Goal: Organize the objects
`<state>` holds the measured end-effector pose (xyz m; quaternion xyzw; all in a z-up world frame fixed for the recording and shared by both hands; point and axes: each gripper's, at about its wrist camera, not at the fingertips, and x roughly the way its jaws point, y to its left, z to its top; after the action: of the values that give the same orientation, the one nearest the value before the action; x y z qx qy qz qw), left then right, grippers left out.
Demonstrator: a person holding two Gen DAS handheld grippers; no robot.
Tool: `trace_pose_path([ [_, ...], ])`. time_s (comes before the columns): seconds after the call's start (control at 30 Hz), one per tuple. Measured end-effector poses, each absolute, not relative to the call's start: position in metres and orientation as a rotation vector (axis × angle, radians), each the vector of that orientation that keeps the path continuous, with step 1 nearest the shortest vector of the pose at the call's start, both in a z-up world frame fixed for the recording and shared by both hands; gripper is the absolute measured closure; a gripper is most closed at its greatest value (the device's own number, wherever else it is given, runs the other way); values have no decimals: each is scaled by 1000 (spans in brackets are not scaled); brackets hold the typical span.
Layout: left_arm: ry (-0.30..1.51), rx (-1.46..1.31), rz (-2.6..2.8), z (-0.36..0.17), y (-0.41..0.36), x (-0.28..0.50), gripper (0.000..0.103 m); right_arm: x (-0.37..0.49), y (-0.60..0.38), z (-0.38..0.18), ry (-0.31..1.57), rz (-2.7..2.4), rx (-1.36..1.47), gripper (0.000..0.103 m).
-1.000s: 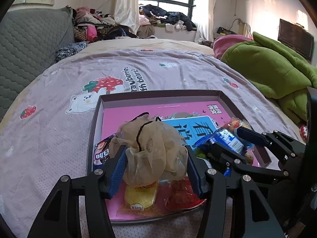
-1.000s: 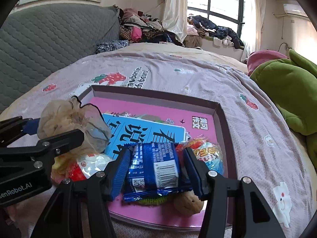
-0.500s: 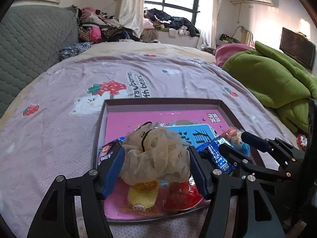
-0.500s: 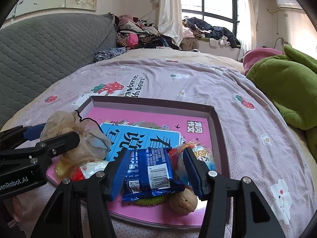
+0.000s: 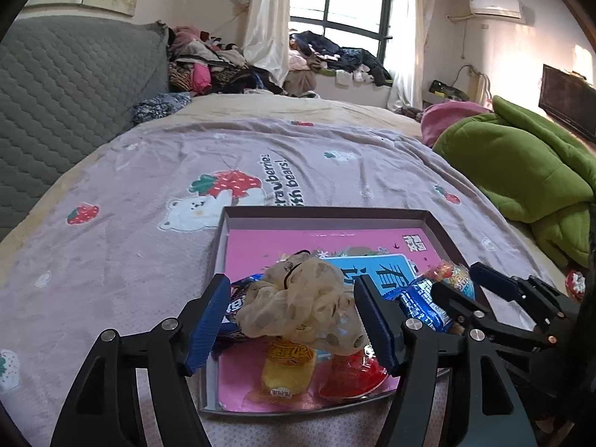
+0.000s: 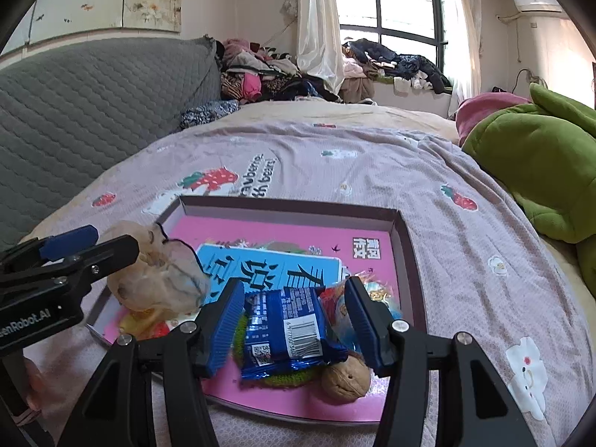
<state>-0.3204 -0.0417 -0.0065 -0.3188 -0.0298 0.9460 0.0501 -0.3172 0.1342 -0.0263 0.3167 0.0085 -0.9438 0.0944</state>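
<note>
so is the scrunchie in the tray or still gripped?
In the tray. The scrunchie rests on the snacks; the left gripper has just been opening, gaps showing at both pads.

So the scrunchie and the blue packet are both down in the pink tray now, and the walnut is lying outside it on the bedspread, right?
Not the walnut. The right wrist view shows it inside the pink tray, at the near edge beside the blue packet. The scrunchie and the blue packet are in the tray, as you said.
</note>
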Motion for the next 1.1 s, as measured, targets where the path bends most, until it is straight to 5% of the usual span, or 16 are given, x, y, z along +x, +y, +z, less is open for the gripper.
trace_pose_path([
  [1.1,-22,-963,3023,102,-41,-151,32,-151,140,117,-27,-2832,810,35],
])
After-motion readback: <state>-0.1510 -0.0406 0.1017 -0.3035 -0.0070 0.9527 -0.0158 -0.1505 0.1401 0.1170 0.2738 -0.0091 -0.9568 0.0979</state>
